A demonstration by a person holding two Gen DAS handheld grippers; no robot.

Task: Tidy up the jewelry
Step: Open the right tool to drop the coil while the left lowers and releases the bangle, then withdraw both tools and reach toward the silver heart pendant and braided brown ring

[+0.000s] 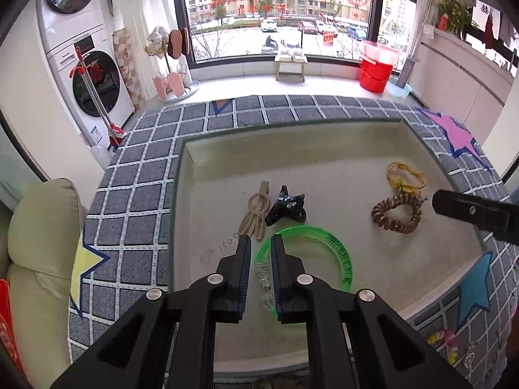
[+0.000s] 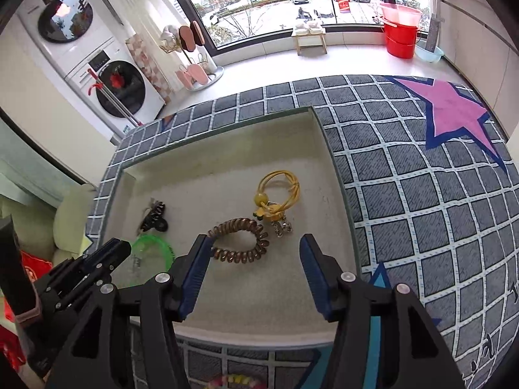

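The green translucent plastic bangle [image 1: 324, 246] lies in the shallow cream tray [image 1: 324, 139], and the left tool [image 1: 261, 243] is clenched on its near-left rim, a bit of clear material pinched there too. It is a thin, slick edge to hold; the likely upset is the bangle twisting or slipping out of the pads if it is lifted fast, and dropping back onto its neighbours.

Those neighbours sit close. The black claw hair clip [image 1: 287, 209] and the beige looped cord tie [image 1: 256, 210] lie just beyond the bangle's far edge, near enough that a dragged bangle could nudge or snag them.

Over on the right, the right tool [image 2: 256, 269] stands released, nothing between its blue pads. The brown spiral coil hair tie [image 2: 240, 241] lies flat on the tray just ahead, its left end just beside the left finger. A careless descent could shove the coil rather than straddle it. Beyond it, touching or nearly so, are the yellow elastic hair band with a bead [image 2: 279, 194] and a small silvery charm [image 2: 283, 227]; a sweep could tangle all three.

Around the tray spreads the grey checked cloth with coloured stars [image 2: 421, 194] on the table. The tray's raised wall is the one real barrier to anything carried out sideways.
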